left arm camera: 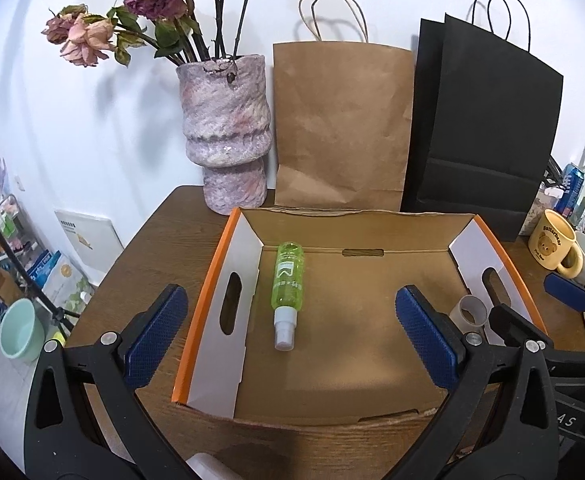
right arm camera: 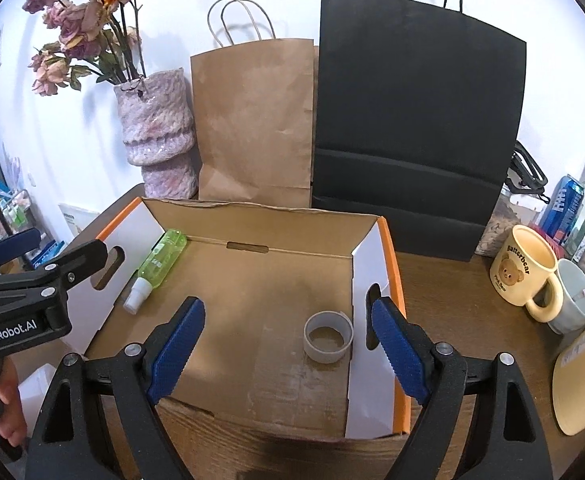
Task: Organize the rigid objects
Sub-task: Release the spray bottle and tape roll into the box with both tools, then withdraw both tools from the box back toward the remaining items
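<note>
An open cardboard box [left arm camera: 208, 288] with orange edges sits on the wooden table. On its floor at the left lies a green spray bottle [left arm camera: 289, 280] with a white cap, which also shows in the right wrist view [right arm camera: 160, 260]. A grey tape roll [right arm camera: 327, 336] stands by the box's right wall [right arm camera: 394, 264] and shows in the left wrist view too [left arm camera: 468, 312]. My left gripper [left arm camera: 290, 294] hovers open over the box's left side, holding nothing. My right gripper [right arm camera: 288, 306] is open above the box's front right. The roll sits just ahead of it, untouched.
At the back stand a pink vase [left arm camera: 224, 132] of dried roses, a brown paper bag [left arm camera: 340, 128] and a black paper bag [left arm camera: 480, 128]. To the right of the box are a yellow bear mug [right arm camera: 524, 268], a white cup [right arm camera: 576, 300] and drink cans. A hand [right arm camera: 8, 400] holds the left gripper.
</note>
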`<state>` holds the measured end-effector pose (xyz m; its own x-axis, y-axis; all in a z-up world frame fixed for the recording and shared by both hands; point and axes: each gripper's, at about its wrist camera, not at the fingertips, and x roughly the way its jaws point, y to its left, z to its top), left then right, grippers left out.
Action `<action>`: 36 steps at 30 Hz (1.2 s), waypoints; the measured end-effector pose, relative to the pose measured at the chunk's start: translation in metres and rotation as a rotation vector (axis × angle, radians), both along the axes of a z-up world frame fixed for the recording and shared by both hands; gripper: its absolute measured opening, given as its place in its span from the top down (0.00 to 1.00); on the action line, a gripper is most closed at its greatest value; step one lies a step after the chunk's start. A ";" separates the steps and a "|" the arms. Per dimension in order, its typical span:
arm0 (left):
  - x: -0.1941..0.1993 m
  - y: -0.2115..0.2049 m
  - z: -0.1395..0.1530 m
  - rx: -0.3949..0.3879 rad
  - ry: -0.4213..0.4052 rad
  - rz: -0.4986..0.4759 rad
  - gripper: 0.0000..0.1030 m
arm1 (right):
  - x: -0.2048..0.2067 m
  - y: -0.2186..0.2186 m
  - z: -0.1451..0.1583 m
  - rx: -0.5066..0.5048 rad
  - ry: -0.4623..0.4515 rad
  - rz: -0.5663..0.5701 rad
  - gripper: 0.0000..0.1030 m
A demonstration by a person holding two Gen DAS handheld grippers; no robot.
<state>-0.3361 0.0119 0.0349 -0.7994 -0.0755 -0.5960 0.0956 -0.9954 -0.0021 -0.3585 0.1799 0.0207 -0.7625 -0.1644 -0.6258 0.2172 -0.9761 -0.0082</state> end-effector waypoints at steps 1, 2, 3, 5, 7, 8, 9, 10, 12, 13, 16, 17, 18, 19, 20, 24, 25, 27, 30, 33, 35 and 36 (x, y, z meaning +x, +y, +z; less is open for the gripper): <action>0.003 0.001 0.000 -0.003 0.003 -0.001 0.00 | 0.003 0.000 0.001 -0.001 0.003 -0.001 0.13; 0.006 0.001 0.001 -0.006 0.004 -0.003 0.00 | 0.006 0.001 0.001 -0.002 0.006 -0.001 0.13; 0.008 0.001 0.001 -0.008 0.005 -0.005 0.00 | 0.009 0.001 0.002 -0.002 0.008 -0.002 0.13; 0.015 0.002 0.001 -0.013 0.009 -0.004 0.00 | 0.015 0.002 0.003 -0.003 0.012 0.000 0.13; 0.021 0.002 0.001 -0.011 0.014 -0.005 0.00 | 0.023 0.003 0.004 -0.004 0.020 0.005 0.13; 0.024 0.003 0.001 -0.010 0.015 -0.008 0.00 | 0.026 0.003 0.005 -0.003 0.023 0.004 0.13; 0.027 0.003 0.001 -0.011 0.016 -0.010 0.00 | 0.029 0.004 0.005 -0.001 0.025 0.001 0.13; 0.031 0.003 0.002 -0.012 0.018 -0.012 0.00 | 0.033 0.005 0.005 0.000 0.026 0.001 0.13; 0.039 0.005 0.002 -0.015 0.023 -0.018 0.00 | 0.039 0.005 0.005 0.001 0.026 0.002 0.13; 0.043 0.005 0.003 -0.015 0.025 -0.019 0.00 | 0.043 0.005 0.005 0.002 0.027 0.006 0.13; 0.053 0.006 0.003 -0.015 0.035 -0.024 0.00 | 0.053 0.005 0.004 0.009 0.035 0.008 0.13; 0.056 0.006 0.003 -0.016 0.036 -0.028 0.00 | 0.057 0.005 0.004 0.010 0.038 0.009 0.13; 0.059 0.007 0.003 -0.017 0.038 -0.031 0.00 | 0.060 0.006 0.004 0.011 0.039 0.009 0.13; 0.062 0.008 0.003 -0.018 0.039 -0.034 0.00 | 0.064 0.006 0.004 0.010 0.041 0.008 0.13; 0.067 0.008 0.003 -0.016 0.041 -0.039 0.00 | 0.068 0.006 0.004 0.008 0.042 0.008 0.13; 0.081 0.008 0.003 -0.013 0.051 -0.046 0.00 | 0.081 0.007 0.005 0.000 0.047 0.009 0.13; 0.086 0.008 0.003 -0.012 0.053 -0.050 0.00 | 0.086 0.007 0.005 -0.002 0.050 0.010 0.13; 0.093 0.008 0.002 -0.012 0.058 -0.058 0.00 | 0.093 0.008 0.005 -0.008 0.055 0.013 0.13; 0.104 0.009 0.003 -0.017 0.064 -0.064 0.00 | 0.106 0.007 0.005 -0.009 0.061 0.015 0.13; 0.115 0.008 0.002 -0.015 0.064 -0.068 0.00 | 0.117 0.006 0.006 -0.008 0.063 0.015 0.13; 0.123 0.008 0.002 -0.009 0.066 -0.073 0.00 | 0.125 0.007 0.005 -0.007 0.064 0.014 0.13; 0.126 0.007 0.002 -0.007 0.067 -0.074 0.00 | 0.131 0.007 0.005 -0.008 0.065 0.011 0.13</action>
